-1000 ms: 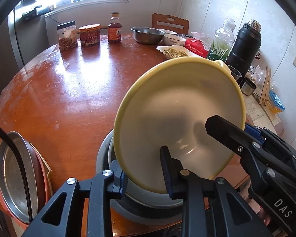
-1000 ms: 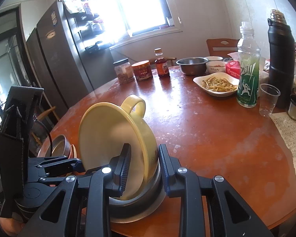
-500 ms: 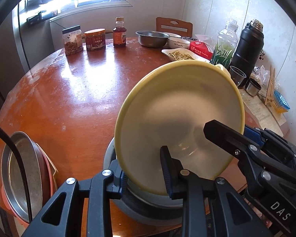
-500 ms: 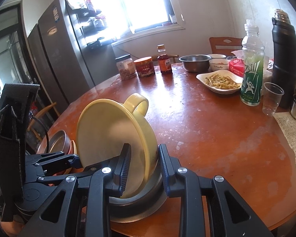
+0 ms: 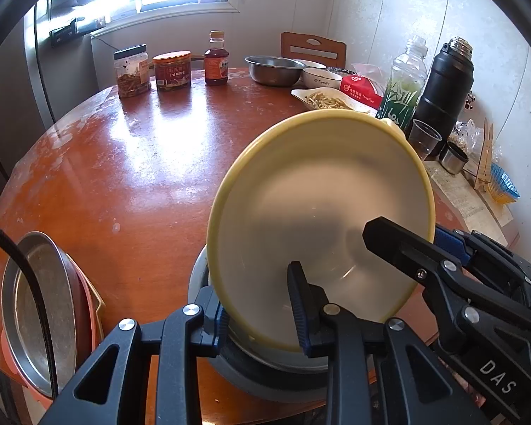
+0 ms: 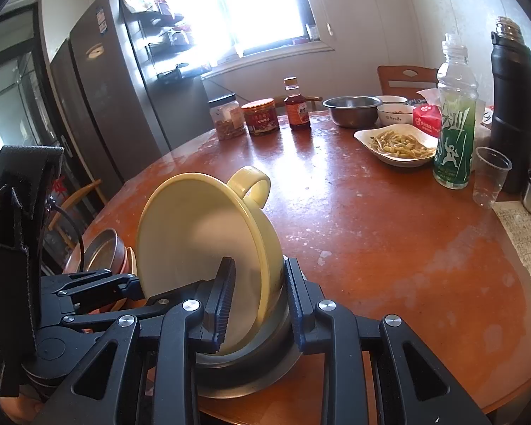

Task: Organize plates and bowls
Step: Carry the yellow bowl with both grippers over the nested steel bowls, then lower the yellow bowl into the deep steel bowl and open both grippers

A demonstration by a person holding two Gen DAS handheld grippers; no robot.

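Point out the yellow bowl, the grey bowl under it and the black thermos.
yellow bowl (image 5: 311, 212), left wrist view, inner wall.
grey bowl (image 6: 265, 357), right wrist view, outer rim.
black thermos (image 6: 511, 106), right wrist view, body.

Left gripper (image 5: 256, 304) is being held pitched steeply downward, jaws narrowed and clamped across the rim of the yellow bowl (image 5: 318, 205): one finger is being kept outside the wall, the other inside the basin. Right gripper (image 6: 258, 297) is being held at a shallower downward angle, jaws nearly closed and pinching the same bowl's rim from the opposite side, one finger inside, one outside. Both grippers are being held close together, each visible in the other's wrist view: the right one at the left view's lower right, the left one at the right view's lower left. A bit of hand is being glimpsed under the left gripper, too cropped to read.
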